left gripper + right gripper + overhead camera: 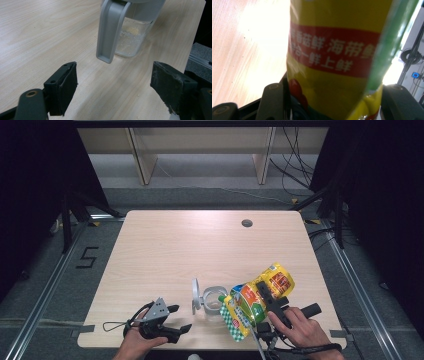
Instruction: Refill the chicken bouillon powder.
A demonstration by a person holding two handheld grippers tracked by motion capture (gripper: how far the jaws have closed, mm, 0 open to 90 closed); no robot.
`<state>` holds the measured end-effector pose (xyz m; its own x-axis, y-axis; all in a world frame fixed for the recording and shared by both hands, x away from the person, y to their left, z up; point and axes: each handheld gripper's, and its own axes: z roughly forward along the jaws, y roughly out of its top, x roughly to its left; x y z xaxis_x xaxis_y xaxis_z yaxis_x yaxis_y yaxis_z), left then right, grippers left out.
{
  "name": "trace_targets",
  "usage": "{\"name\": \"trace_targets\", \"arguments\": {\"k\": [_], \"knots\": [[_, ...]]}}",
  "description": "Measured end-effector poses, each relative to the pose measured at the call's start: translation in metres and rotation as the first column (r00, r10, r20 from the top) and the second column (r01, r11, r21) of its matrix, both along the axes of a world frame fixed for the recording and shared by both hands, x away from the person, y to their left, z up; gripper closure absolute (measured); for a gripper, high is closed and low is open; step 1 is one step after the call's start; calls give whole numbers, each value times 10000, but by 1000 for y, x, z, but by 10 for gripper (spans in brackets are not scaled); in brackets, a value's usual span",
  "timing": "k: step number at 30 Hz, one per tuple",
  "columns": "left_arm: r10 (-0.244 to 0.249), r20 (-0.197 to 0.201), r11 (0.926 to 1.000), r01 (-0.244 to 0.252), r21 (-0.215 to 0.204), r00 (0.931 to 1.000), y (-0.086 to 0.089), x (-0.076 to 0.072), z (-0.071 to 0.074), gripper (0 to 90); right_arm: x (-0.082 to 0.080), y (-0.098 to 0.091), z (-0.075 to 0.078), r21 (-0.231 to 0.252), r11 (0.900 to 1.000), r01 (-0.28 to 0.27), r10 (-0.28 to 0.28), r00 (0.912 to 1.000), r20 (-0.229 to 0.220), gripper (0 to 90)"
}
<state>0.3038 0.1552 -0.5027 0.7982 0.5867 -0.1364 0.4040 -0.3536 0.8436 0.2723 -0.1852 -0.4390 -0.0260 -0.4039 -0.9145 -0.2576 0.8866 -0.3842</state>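
Pale wood worktop stood on grey carpeted floor. Round dark cable hole sat near worktop's far edge, right of middle. Beyond worktop, light wooden shelf unit ran across back, two upright panels reaching floor. Black cables trailed over floor at far right. Metal rails flanked worktop on both sides. Black marking shaped like figure five lay on floor at left. Dark curtains closed off both sides.

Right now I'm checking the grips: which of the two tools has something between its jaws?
The right tool: its jaws clamp the yellow seasoning bag, tipped over the clear jar. The left tool is open, with nothing between its jaws.
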Motion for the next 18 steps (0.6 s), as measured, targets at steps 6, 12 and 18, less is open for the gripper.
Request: {"name": "trace_targets", "arguments": {"k": [6, 12, 18], "knots": [[-216, 109, 9994, 213, 269, 9997, 2, 1, 2, 208, 3, 1, 3, 8, 9996, -271, 271, 9995, 158, 480], [-123, -26, 9993, 124, 362, 9999, 2, 1, 1, 208, 5, 2, 9, -548, 9967, -602, 623, 9974, 373, 483], [-114, -40, 9993, 115, 354, 9999, 2, 1, 1, 208, 4, 3, 11, -678, 9964, -499, 529, 9977, 434, 484]]}}
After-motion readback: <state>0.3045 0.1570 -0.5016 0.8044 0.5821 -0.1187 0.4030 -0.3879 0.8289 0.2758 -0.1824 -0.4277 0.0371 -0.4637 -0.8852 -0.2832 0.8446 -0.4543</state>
